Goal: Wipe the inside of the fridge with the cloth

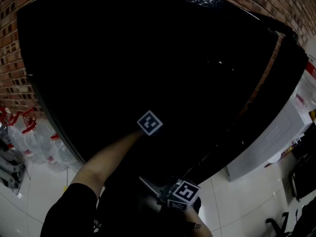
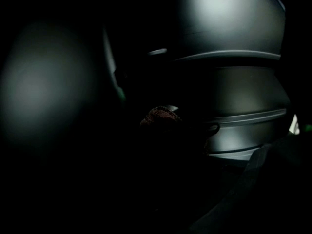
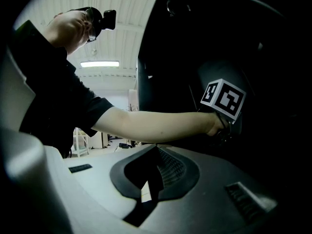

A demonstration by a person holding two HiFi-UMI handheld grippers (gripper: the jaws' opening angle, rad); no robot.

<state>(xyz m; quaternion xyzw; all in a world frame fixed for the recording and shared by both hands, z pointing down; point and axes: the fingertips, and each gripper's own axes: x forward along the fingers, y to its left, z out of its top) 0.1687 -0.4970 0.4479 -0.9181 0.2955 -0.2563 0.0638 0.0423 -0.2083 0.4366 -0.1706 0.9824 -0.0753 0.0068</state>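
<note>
The fridge point(image 1: 148, 58) is a big black cavity, and almost nothing inside it shows in the head view. My left arm reaches into it; only the left gripper's marker cube point(image 1: 149, 123) stands out. In the left gripper view a reddish-brown cloth point(image 2: 161, 117) bunches right at the jaw tips, which are lost in the dark, close to the pale ribbed inner wall point(image 2: 234, 91). My right gripper point(image 3: 146, 191) is shut with nothing in it, low outside the fridge. Its marker cube point(image 1: 183, 192) sits near my body. It looks at my forearm and the left cube point(image 3: 223, 99).
A brick wall point(image 1: 15, 58) runs behind the fridge. Several plastic water bottles point(image 1: 29, 137) stand on the white tiled floor point(image 1: 44, 181) at the left. A white appliance point(image 1: 276, 142) stands at the right, beside the fridge's dark edge.
</note>
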